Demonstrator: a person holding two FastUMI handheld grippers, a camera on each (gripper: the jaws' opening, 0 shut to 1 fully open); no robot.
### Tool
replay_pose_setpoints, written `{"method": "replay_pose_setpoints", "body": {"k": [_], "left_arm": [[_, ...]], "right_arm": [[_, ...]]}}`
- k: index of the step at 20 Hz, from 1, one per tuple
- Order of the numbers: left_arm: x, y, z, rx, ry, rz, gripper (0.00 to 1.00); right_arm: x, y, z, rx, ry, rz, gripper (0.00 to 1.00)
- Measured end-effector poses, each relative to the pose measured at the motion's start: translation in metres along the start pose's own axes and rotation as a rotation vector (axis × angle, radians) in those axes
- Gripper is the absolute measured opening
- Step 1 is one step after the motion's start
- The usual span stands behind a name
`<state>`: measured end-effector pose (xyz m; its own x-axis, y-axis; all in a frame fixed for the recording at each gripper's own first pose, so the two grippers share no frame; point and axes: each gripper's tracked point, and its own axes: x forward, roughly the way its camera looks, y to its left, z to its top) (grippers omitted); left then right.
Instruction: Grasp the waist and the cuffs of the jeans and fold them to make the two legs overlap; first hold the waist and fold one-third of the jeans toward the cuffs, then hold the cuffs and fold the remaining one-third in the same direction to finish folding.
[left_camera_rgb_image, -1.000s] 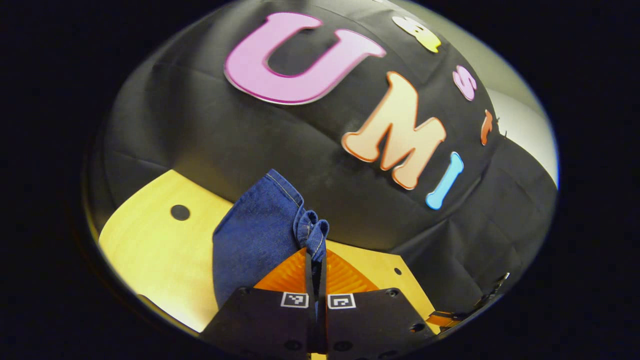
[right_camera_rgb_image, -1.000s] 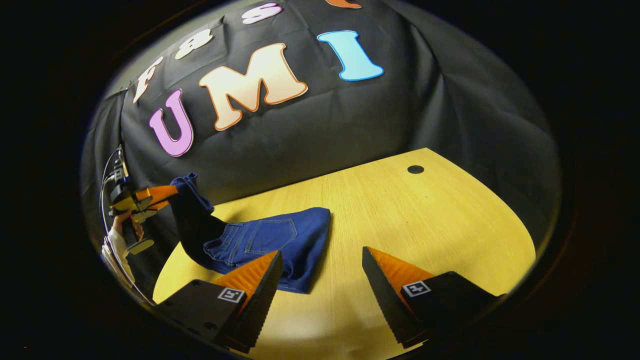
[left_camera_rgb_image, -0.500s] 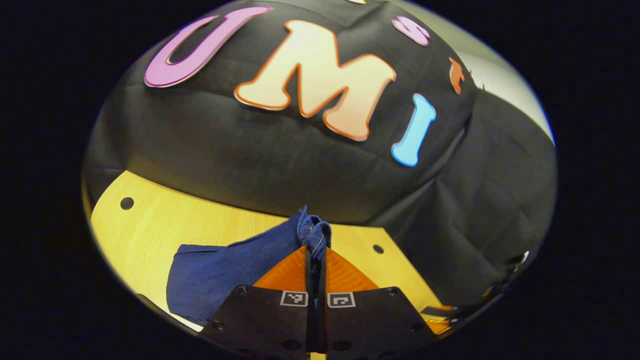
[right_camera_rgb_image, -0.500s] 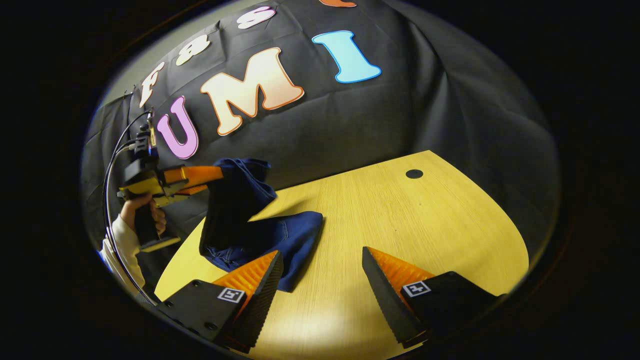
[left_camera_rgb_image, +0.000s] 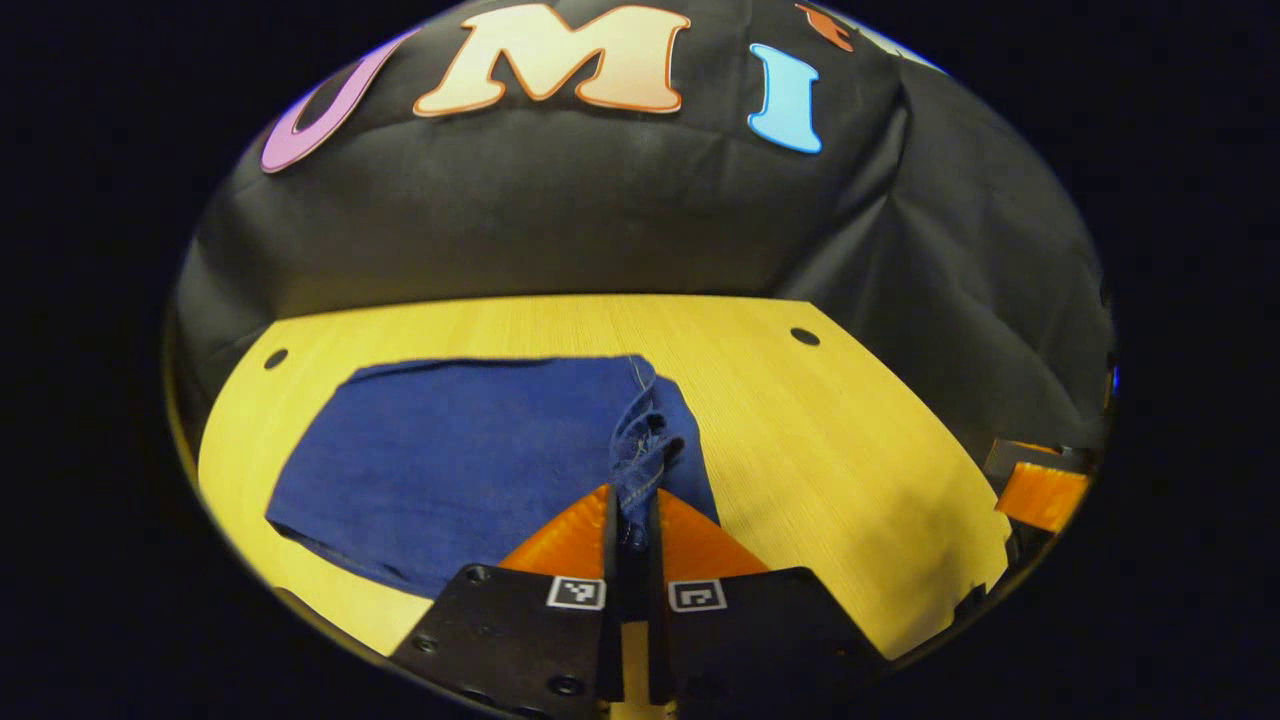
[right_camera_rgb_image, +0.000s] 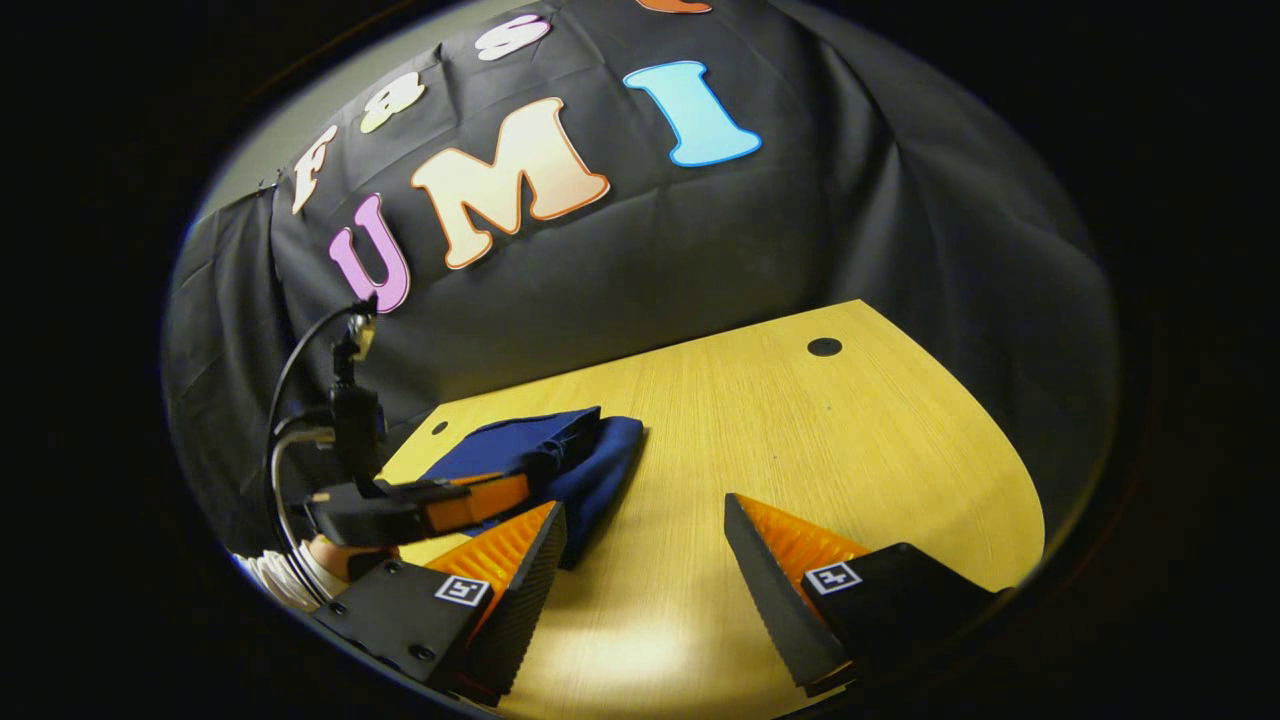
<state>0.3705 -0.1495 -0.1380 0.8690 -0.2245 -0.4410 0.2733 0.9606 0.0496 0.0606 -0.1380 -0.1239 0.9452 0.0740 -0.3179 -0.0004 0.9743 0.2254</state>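
Change since earlier: left gripper (left_camera_rgb_image: 630, 530) has swung over and down, carrying the cuffs (left_camera_rgb_image: 645, 440) from up in the air to just above the jeans (left_camera_rgb_image: 470, 450); the lifted leg section has dropped flat onto the stack. Right gripper (right_camera_rgb_image: 640, 560) has barely moved.

Jeans: dark blue denim, now a compact flat rectangle on the table (left_camera_rgb_image: 850, 430), toward the table's left-rear part in the right gripper view (right_camera_rgb_image: 560, 455). Near a small dark hole (left_camera_rgb_image: 275, 357) in the tabletop.

Cuffs: bunched into a small crumpled knot at the rectangle's near-right corner, not yet lying flat.

Left gripper: fingers closed tight w/ the cuff fabric pinched between them, no gap visible. Seen from the right gripper view (right_camera_rgb_image: 500, 492) it lies low and roughly level over the jeans' near edge; part of a hand (right_camera_rgb_image: 335, 555) and a sleeve show at its rear.

Right gripper: fingers spread wide, holding nothing, hovering over bare table to the right of the jeans, apart from the denim.

Meaning for task: final third looks laid over, so the fold seems almost complete. Prob. left to do: release the cuffs and let the knot settle.

Risk: pulling away before opening could drag the top layer askew.
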Motion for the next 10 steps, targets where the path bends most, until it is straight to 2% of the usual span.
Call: {"method": "replay_pose_setpoints", "body": {"k": [1,3,4,5,6,8,10], "left_arm": [[-0.011,-0.004,0.002,-0.017,-0.011,-0.013,0.14],[-0.030,-0.012,0.007,-0.046,-0.034,-0.040,0.54],[-0.042,-0.010,0.013,-0.049,-0.055,-0.024,0.75],[-0.057,-0.001,0.018,-0.046,-0.084,0.008,0.76],[-0.074,0.010,0.023,-0.036,-0.111,0.046,0.87],[-0.108,0.032,0.035,-0.019,-0.172,0.116,0.89],[-0.135,0.045,0.045,0.002,-0.203,0.147,0.89]], "right_arm": [[-0.001,0.004,-0.001,-0.001,0.000,0.007,0.98],[-0.003,0.015,0.000,0.004,-0.005,0.023,0.98],[-0.003,0.022,0.002,0.011,-0.010,0.033,0.98],[-0.004,0.030,0.004,0.016,-0.020,0.042,0.98],[-0.004,0.037,0.008,0.019,-0.034,0.049,0.98],[-0.006,0.050,0.013,0.019,-0.056,0.055,0.98],[-0.008,0.062,0.017,0.021,-0.067,0.062,0.98]]}}
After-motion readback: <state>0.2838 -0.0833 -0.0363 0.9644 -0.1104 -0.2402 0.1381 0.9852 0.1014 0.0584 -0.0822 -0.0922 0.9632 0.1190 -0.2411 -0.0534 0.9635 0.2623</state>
